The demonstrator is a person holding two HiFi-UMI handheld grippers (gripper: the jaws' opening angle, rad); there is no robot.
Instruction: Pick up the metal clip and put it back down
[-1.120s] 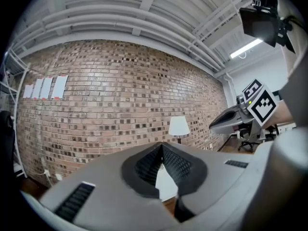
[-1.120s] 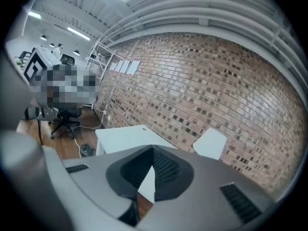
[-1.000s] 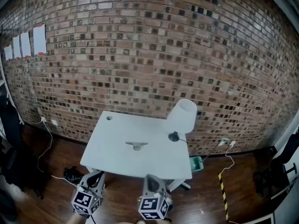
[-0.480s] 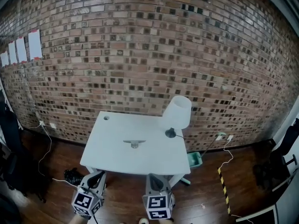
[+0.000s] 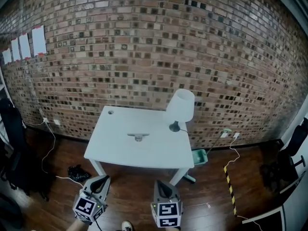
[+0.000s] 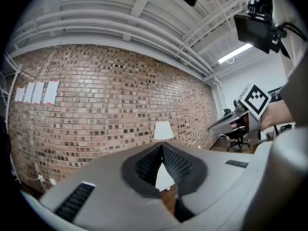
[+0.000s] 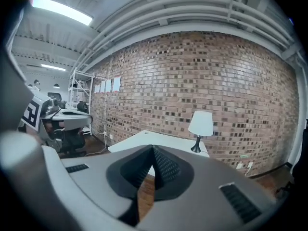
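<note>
The metal clip (image 5: 138, 136) lies flat near the middle of the white table (image 5: 120, 150), small and grey in the head view. Both grippers are held low over the wooden floor, well short of the table's front edge. My left gripper (image 5: 102, 179) is shut with nothing between its pads; its jaws meet at their tips (image 6: 161, 148). My right gripper (image 5: 160, 183) is also shut and empty, its tips (image 7: 153, 150) pointing toward the table (image 7: 144, 141). The clip is too small to make out in either gripper view.
A white lamp (image 5: 180, 107) stands at the table's back right corner, against the brick wall. A green bin (image 5: 199, 156) and cables lie on the floor to the right, a black bundle (image 5: 77, 172) under the table's left side. Yellow-black tape (image 5: 230, 189) marks the floor.
The table sits a little farther off and both grippers are lower in the head view. The clip has not moved on the table. Both grippers stay shut.
</note>
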